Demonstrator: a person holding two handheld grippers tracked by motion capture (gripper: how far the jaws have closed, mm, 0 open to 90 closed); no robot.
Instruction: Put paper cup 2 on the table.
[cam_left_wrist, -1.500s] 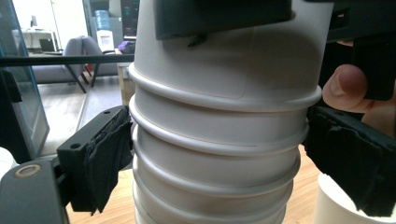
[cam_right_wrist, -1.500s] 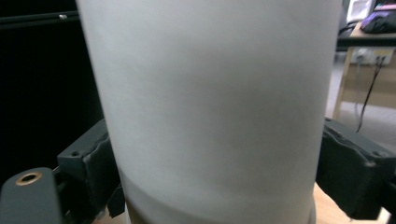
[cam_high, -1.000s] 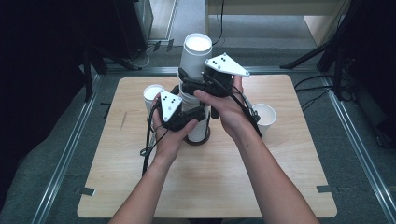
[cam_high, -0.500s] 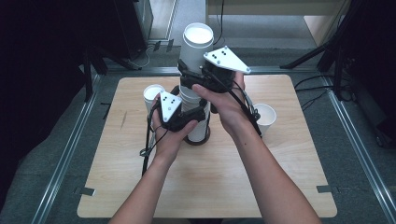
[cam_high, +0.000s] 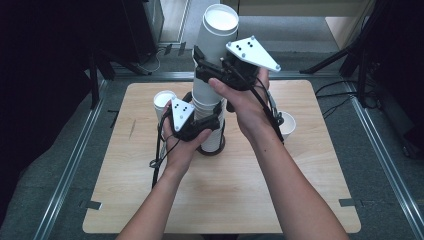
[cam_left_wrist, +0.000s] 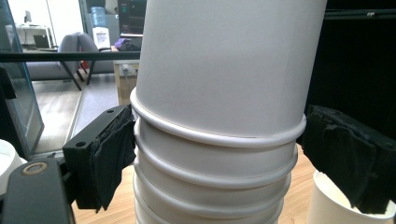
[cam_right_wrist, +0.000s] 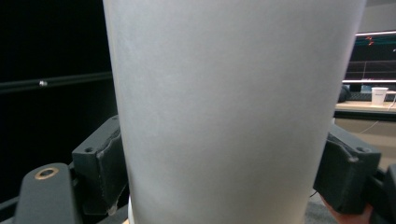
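Observation:
A stack of white paper cups (cam_high: 206, 104) stands on the wooden table (cam_high: 280, 200). My left gripper (cam_high: 207, 122) is shut on the stack, its pads (cam_left_wrist: 112, 154) pressing just under the ribbed rims (cam_left_wrist: 215, 158). The top cup (cam_high: 216, 42) is raised partly out of the stack, tall and upright. My right gripper (cam_high: 212, 70) is shut on the top cup (cam_right_wrist: 224, 107), a pad on each side of its wall. Its jaws have just been closing with that cup between them.
A single white cup (cam_high: 162, 100) stands left of the stack, and another cup (cam_high: 287, 122) stands to its right beside my right forearm. That second cup (cam_left_wrist: 336, 205) sits close by the left gripper's far jaw. Metal rails and dark stands surround the table.
My right hand has risen with the top cup, drawing it further out of the stack. The left hand and the stack have stayed put.

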